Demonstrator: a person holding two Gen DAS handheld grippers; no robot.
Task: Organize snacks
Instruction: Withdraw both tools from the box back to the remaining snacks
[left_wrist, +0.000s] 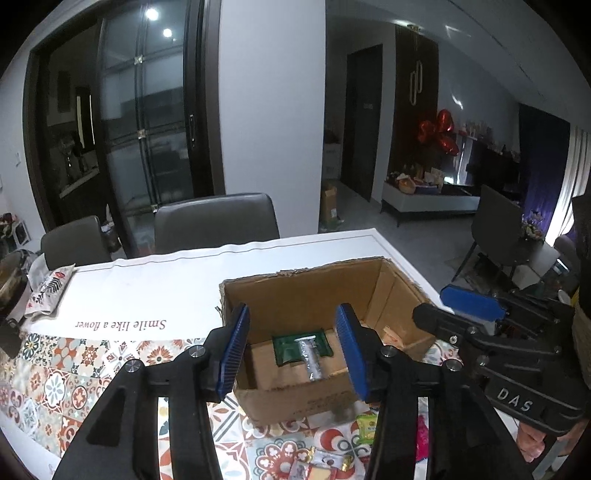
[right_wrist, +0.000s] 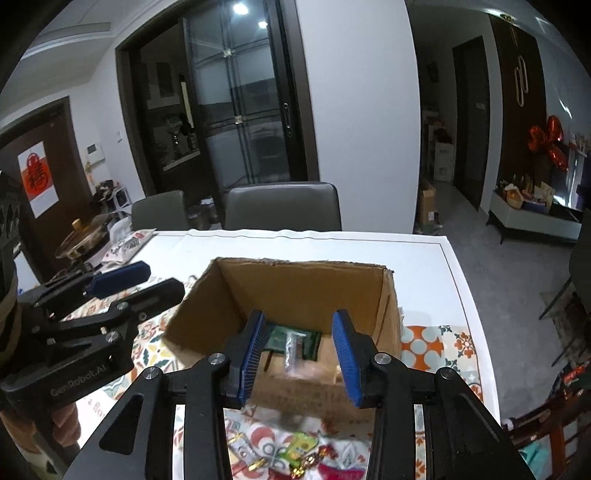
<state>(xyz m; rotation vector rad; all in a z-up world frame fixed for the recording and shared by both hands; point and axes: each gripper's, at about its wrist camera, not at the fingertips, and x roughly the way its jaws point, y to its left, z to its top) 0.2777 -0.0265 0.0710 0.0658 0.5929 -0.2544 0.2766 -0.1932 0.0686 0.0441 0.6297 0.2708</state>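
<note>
Left wrist view shows my fingers (left_wrist: 293, 350) spread and empty over the box (left_wrist: 295, 402); reaching carelessly could snag its rim.

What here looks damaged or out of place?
The cardboard box has a ragged, torn top rim with no flaps, most plainly along its far edge. Several snack packets lie loose on the tablecloth in front of it, while only a green packet and a silver packet are inside.
</note>
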